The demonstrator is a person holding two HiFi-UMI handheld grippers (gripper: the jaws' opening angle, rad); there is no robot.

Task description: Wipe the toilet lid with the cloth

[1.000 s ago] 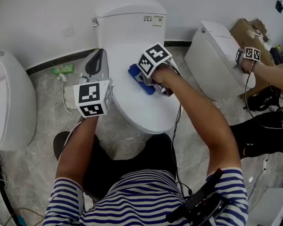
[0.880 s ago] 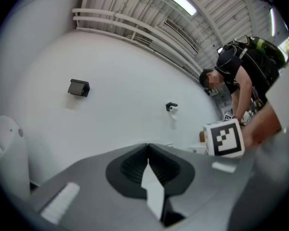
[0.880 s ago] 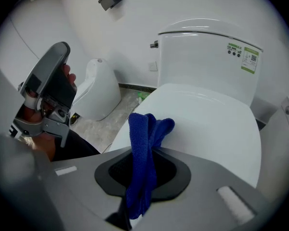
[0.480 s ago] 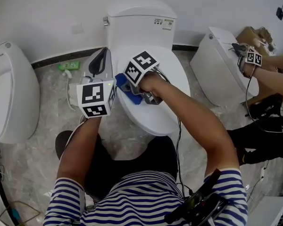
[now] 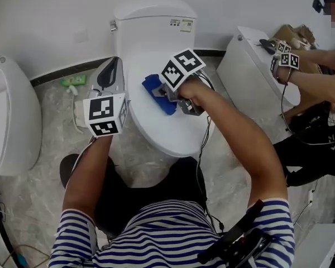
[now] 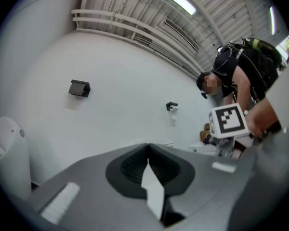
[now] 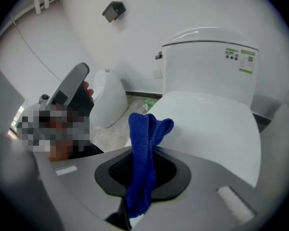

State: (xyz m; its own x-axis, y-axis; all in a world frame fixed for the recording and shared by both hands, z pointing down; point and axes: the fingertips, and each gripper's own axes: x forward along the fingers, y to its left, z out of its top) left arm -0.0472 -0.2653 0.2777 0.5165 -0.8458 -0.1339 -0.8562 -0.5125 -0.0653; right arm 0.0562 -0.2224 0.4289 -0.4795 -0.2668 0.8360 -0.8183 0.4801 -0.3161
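Note:
The white toilet lid (image 5: 173,121) is down, below the tank (image 5: 153,21). A blue cloth (image 5: 158,92) lies bunched on the lid's left middle part, and my right gripper (image 5: 164,94) is shut on it and presses it against the lid. In the right gripper view the cloth (image 7: 143,162) sticks up between the closed jaws, with the lid (image 7: 216,129) beyond. My left gripper (image 5: 113,71) hovers off the toilet's left side, apart from it. It points up at the wall, and in the left gripper view this gripper (image 6: 148,153) is shut with nothing in it.
A second toilet (image 5: 11,121) stands at the left and a third (image 5: 254,66) at the right, where another person (image 5: 318,88) works with marker-cube grippers (image 5: 283,59). A green item (image 5: 73,81) and a white cable (image 5: 77,108) lie on the floor left of the toilet.
My right gripper dragged the cloth toward the lid's left front edge, then back up toward the middle. The left gripper stayed beside the toilet.

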